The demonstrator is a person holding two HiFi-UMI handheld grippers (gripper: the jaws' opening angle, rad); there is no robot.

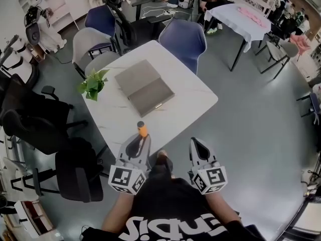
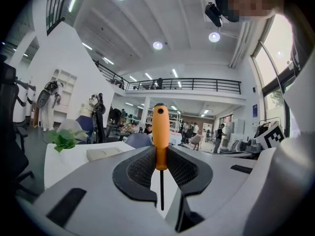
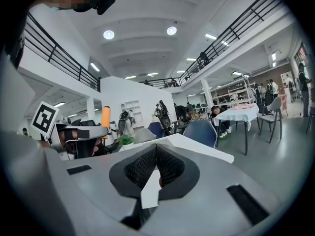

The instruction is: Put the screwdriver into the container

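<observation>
Open hall; white surface (image 1: 190,102) ahead, grey container (image 1: 144,87) set on it. Screwdriver (image 2: 160,132) clamped upright at handle base by left gripper (image 2: 161,156) fingers. Judged light, rigid; smooth handle slip-prone. Right gripper (image 3: 156,156) fingers closed together, empty.

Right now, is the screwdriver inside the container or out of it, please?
Out: the left gripper holds the screwdriver short of the container.
</observation>
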